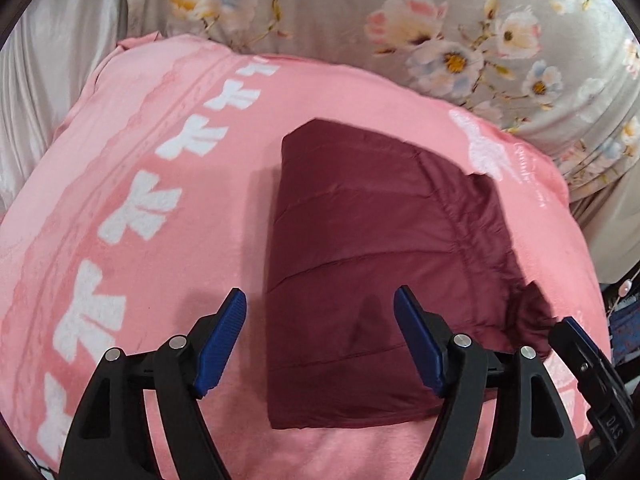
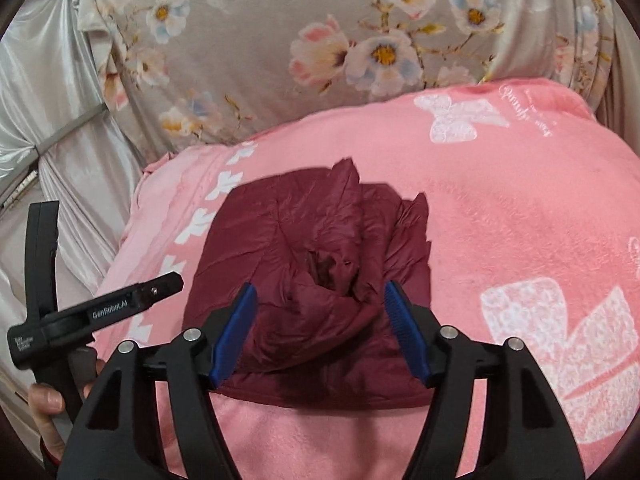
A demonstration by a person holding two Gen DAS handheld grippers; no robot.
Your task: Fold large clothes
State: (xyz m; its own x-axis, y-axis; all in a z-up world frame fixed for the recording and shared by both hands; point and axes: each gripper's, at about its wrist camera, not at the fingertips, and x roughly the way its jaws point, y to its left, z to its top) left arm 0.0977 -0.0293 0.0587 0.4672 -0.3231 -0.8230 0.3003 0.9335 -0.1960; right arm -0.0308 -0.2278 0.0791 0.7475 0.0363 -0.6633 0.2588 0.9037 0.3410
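- The maroon quilted jacket (image 1: 372,264) lies folded into a compact block on the pink blanket (image 1: 160,240) that covers the bed, near the blanket's middle; a floral sheet (image 1: 400,12) lies beyond it.
- The left gripper (image 1: 320,340) hovers over the jacket's near left edge, its blue pads apart and clamped on nothing.
- The right gripper (image 2: 322,328) hangs over the bundle's near right side, where loose folds bunch around a dark opening; its pads are also spread, and I cannot tell whether they brush the fabric.
- Judging by the puffy stitched panels, the jacket is likely light, soft and springy, with a smooth shell that may slip between pads; folds could puff back open when released.
- A good place to take hold would be a seam line or the thick doubled edge along the near side, not a single loose layer.
- Seen from the right wrist, the left gripper's body reads "GenRobot.AI"; a smaller label beside it is too tiny to read.
- Script lettering on the blanket, near a white bow (image 2: 452,118), is illegible.
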